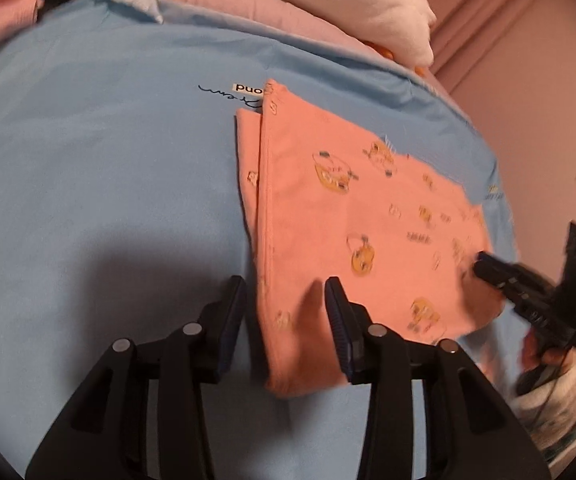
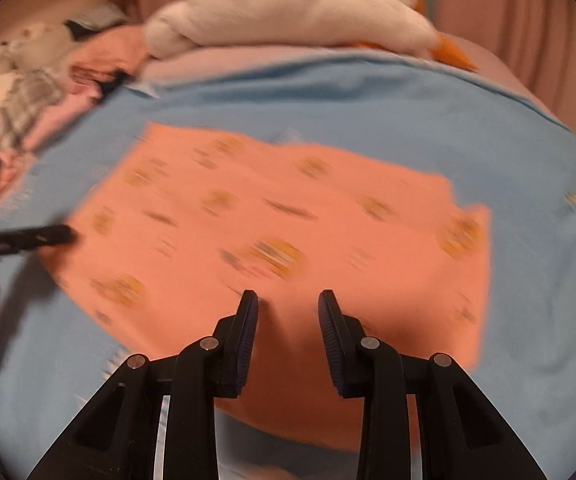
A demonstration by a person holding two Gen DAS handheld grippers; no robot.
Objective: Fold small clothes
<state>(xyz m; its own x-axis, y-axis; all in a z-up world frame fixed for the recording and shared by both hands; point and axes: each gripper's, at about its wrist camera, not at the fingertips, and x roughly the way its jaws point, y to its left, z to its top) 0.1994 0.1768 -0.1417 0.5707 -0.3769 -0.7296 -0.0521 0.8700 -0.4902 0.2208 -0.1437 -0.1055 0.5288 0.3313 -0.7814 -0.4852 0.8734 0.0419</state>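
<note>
The orange garment (image 1: 351, 216) lies flat on the blue sheet (image 1: 88, 160), already doubled at least once — a second layer shows along its left edge. I judge that one or more folds are left before it is small enough. The left gripper (image 1: 286, 312) hangs over the near corner of the garment with jaws apart, nothing pinched. The right gripper (image 2: 288, 320) hovers above the near edge — its jaws also stand apart, and no cloth is between them.

Both wrist views look steeply down, close, sharing the orange garment (image 1: 351, 220).
</note>
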